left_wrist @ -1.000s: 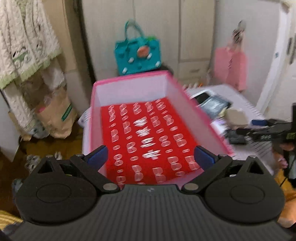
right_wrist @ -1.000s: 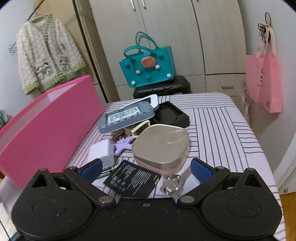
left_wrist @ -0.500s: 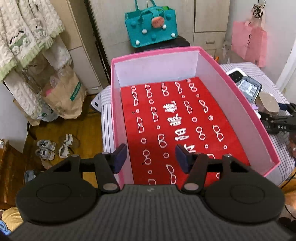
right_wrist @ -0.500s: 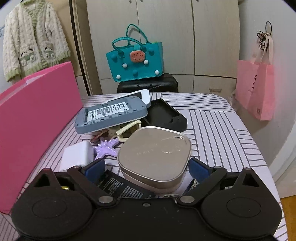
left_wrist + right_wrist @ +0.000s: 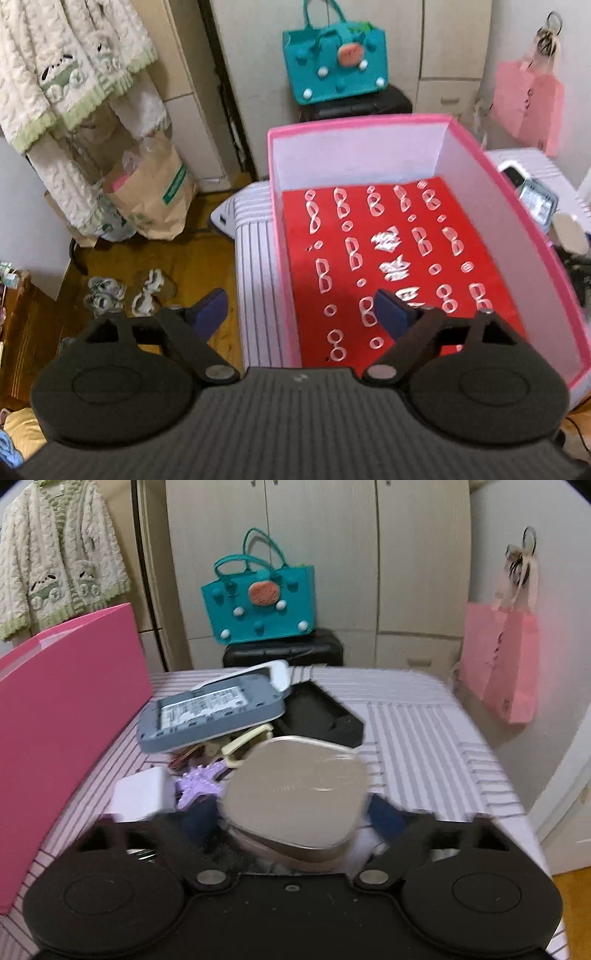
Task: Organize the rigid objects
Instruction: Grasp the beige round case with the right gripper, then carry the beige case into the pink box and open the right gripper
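Left wrist view: the left gripper (image 5: 295,310) hangs wide open and empty, straddling the left wall of the pink cardboard box with red lining (image 5: 539,236); a bump could shove it.

Right wrist view: the right gripper (image 5: 291,818) brackets the rounded silver metal tin (image 5: 295,794) on the striped bench (image 5: 424,731); blur hides contact, and the smooth tin may slip.

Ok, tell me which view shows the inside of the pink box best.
The left wrist view: it looks down into the pink box, showing white walls and red patterned floor. The right wrist view shows only its pink outer wall.
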`<action>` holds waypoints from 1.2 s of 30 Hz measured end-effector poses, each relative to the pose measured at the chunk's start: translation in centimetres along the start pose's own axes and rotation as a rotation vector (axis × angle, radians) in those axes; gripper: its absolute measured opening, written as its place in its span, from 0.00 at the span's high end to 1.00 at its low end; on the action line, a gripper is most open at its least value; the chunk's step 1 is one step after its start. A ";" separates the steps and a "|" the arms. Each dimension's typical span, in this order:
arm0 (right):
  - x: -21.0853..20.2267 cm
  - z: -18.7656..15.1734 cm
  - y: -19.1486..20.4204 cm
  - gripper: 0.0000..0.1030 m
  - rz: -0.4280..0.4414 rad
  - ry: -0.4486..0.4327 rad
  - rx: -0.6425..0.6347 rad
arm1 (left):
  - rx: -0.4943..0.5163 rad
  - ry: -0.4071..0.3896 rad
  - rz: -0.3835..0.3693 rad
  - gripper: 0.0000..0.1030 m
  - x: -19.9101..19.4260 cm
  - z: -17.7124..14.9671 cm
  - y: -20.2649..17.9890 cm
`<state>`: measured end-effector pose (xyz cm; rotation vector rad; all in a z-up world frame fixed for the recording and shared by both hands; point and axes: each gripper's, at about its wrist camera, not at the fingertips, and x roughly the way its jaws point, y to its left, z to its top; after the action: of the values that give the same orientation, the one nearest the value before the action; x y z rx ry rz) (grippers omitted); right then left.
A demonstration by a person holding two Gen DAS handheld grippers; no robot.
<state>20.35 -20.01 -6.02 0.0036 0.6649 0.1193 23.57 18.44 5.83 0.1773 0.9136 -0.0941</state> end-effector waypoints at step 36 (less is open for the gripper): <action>-3.7 14.5 14.1 0.19 0.674 0.239 -0.215 | 0.093 0.044 -0.021 0.93 0.3 -0.7 -0.4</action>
<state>24.86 -5.95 8.21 0.0063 0.8664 0.8510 23.15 18.14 5.07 0.2570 0.9557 -0.1529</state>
